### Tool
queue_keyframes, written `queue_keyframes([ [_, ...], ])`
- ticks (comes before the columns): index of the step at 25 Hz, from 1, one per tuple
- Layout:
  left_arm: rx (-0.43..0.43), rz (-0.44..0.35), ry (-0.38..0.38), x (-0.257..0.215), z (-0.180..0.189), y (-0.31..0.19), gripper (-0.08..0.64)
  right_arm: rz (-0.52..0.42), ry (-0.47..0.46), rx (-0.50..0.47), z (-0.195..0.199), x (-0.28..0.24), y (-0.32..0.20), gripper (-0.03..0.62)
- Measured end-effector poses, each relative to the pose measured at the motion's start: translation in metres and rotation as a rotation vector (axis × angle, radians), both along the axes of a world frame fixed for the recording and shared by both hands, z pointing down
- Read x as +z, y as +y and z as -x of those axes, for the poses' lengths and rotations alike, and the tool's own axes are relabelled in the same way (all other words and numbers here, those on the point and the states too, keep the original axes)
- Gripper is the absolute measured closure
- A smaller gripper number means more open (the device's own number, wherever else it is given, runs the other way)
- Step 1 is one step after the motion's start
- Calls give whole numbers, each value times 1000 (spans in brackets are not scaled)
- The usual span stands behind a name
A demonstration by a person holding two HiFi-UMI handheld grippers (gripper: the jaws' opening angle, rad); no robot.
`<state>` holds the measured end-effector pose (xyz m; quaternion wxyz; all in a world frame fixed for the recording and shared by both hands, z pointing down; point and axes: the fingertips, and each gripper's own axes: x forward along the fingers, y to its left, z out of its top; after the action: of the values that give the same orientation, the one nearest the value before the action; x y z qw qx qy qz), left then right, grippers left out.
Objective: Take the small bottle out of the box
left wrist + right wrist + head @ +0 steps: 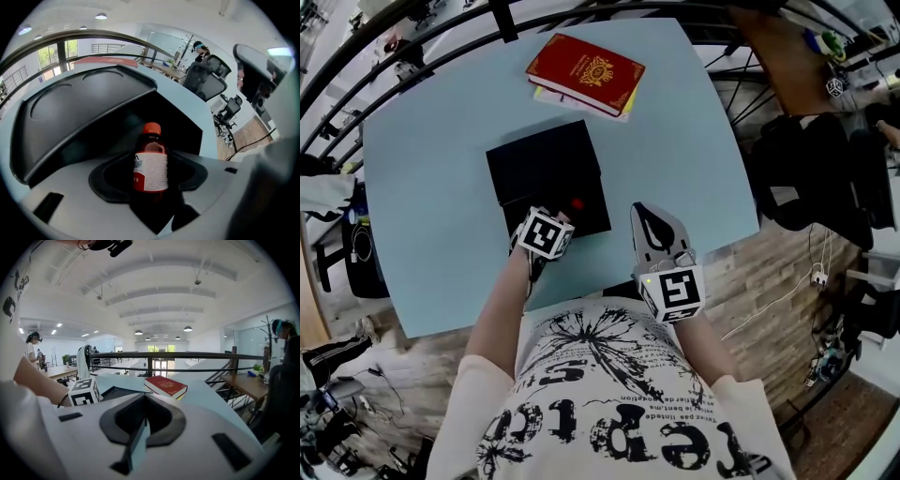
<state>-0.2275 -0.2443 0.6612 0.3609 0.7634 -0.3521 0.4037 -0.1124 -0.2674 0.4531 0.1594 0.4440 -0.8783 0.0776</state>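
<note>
A small brown bottle [151,164] with an orange cap and a white and red label stands upright inside the open black box [546,164]. Its cap [577,202] shows as a red dot at the box's near right corner. My left gripper [559,221] reaches into the box from the near side. Its jaws stand wide on either side of the bottle, with no pad clearly pressing on it. My right gripper [650,218] hovers over the table just right of the box, shut and empty. Its closed jaws [140,414] point toward the far edge.
A red hardcover book [586,71] lies on a yellow pad at the far side of the light-blue table [422,187]. The box's raised lid [79,108] rises at the left behind the bottle. A railing, office chairs and desks surround the table.
</note>
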Motion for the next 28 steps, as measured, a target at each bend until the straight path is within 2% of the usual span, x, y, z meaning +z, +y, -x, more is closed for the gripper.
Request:
queue_keyframes([
  [3,3,10,-12,1,0,0,310,-1,-2,4,-3,-1,-2,583],
  [8,0,-38,-65,2,2,-6,325,0,-8,6,-6,-2,-4,583],
  [15,8,-59,-68,-1,3,-1,328,-19,-1,-34,1,-8,1,583],
  [22,-26,-180,-25,-44,2,-2,328,-34,2,-64,10,-13,2,583],
  [28,-104,-400,36,-114,11,-10,328,-68,-11,-102,24,-25,3,583],
])
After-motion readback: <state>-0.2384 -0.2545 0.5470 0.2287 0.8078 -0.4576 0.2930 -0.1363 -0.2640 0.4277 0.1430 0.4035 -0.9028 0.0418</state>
